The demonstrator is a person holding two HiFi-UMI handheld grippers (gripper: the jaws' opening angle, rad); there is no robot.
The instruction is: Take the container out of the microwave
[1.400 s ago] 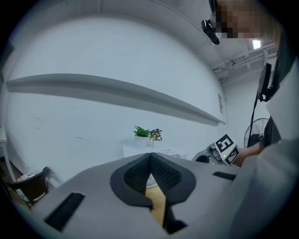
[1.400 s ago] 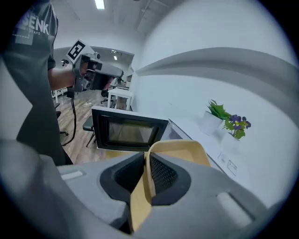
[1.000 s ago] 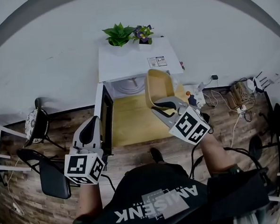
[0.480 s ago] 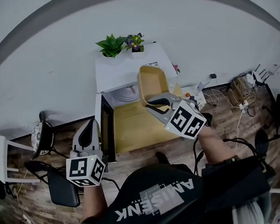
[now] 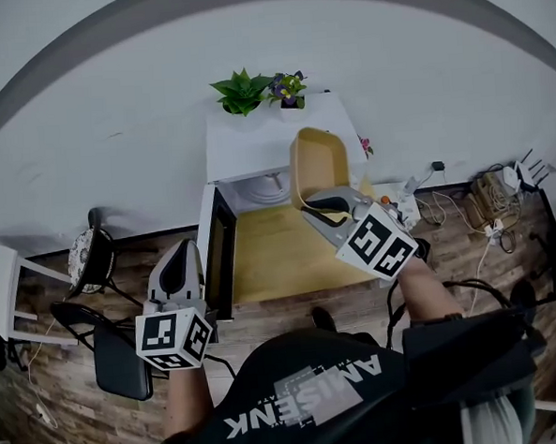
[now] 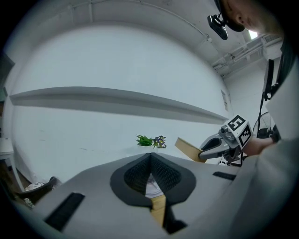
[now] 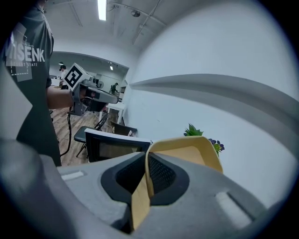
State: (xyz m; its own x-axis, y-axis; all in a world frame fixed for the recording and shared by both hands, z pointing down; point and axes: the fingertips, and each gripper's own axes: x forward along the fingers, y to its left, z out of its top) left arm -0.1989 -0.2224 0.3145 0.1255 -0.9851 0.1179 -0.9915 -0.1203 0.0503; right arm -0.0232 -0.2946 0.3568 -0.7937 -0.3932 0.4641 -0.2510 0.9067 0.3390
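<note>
A tan, shallow container (image 5: 317,159) hangs tilted in front of the white microwave (image 5: 273,132), clear of its opening. My right gripper (image 5: 316,205) is shut on its near wall; the jaws have just been closing tighter with that wall between them. The right gripper view shows the container (image 7: 187,151) rising from the right gripper (image 7: 147,170), its thin wall pinched between the pads. My left gripper (image 5: 179,262) hovers beside the open black door (image 5: 221,257), holding nothing. In its own view the left gripper (image 6: 150,161) has its tips together, and the container (image 6: 189,149) shows at the right.
Two small potted plants (image 5: 242,89) stand on the microwave's top. A white turntable plate (image 5: 264,184) lies inside the cavity. The wooden table (image 5: 280,258) spreads in front. A black chair (image 5: 112,353) stands at the left, and cables (image 5: 488,194) lie on the floor at the right.
The right gripper has lifted the container a little. The left gripper has stayed beside the open door.
</note>
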